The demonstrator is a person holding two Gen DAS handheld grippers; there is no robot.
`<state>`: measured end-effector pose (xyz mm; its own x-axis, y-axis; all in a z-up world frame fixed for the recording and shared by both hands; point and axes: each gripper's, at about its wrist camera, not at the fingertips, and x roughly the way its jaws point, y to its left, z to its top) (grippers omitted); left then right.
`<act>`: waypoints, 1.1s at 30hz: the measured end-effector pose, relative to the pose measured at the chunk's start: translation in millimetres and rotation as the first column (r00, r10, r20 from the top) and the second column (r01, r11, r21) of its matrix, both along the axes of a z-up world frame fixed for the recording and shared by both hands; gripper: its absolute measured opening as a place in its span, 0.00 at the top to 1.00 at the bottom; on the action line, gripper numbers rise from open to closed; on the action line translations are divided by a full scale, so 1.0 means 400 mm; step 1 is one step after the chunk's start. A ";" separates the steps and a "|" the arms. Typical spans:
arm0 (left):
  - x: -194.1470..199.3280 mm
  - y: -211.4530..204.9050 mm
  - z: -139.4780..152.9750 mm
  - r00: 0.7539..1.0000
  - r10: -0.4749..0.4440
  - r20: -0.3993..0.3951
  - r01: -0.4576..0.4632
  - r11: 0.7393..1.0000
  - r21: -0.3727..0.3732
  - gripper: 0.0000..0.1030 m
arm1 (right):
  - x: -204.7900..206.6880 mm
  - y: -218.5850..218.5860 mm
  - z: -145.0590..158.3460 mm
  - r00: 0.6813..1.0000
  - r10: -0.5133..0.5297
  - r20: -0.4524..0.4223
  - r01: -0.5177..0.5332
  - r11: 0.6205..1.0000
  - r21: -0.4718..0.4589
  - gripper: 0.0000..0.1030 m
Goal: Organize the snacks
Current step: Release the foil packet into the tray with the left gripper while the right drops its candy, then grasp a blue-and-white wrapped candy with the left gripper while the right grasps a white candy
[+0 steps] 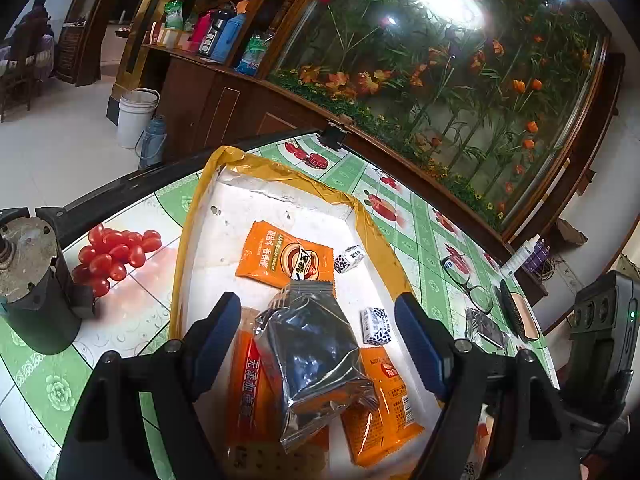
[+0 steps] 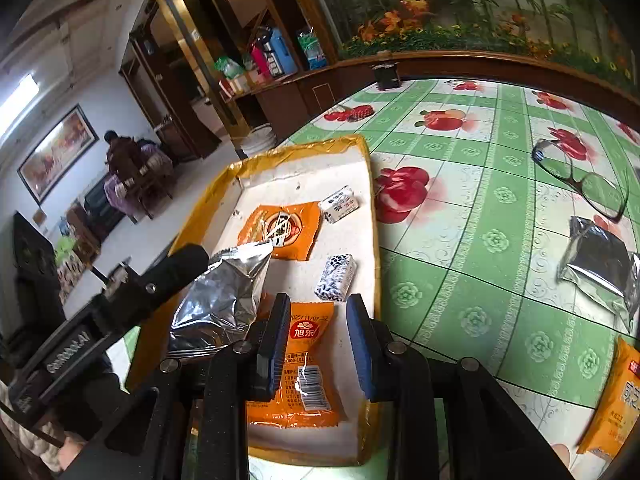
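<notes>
Left wrist view: the left gripper stands spread over the tray, its pads clear of the silver packet lying between them in the tray, atop orange packets.

Right wrist view: the right gripper is partly spread above an orange packet at the tray's near end, not pressing it. The silver packet lies just left.

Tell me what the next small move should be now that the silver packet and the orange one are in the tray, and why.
Probably lift the right gripper clear of the orange packet and swing it toward the silver packet on the tablecloth. Both grippers look open over packets that already lie in the foam tray, while that silver one and another orange packet still lie outside it, on the right gripper's side.
</notes>
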<state>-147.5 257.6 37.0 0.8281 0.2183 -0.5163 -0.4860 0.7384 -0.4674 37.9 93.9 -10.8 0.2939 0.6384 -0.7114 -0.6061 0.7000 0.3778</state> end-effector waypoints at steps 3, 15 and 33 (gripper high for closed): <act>-0.001 -0.001 0.000 1.000 -0.002 0.003 0.002 1.000 -0.001 0.24 | 0.008 -0.020 0.004 1.000 -0.019 -0.019 0.020 1.000 0.017 0.69; -0.022 -0.015 0.019 0.999 -0.003 0.053 0.003 1.000 0.004 0.23 | 0.019 -0.080 0.016 0.996 -0.060 -0.071 0.064 0.996 0.055 0.63; -0.087 -0.261 0.080 0.962 -0.248 0.115 0.218 0.949 0.227 0.23 | -0.019 -0.298 0.092 0.993 -0.113 -0.045 0.119 0.983 0.143 0.24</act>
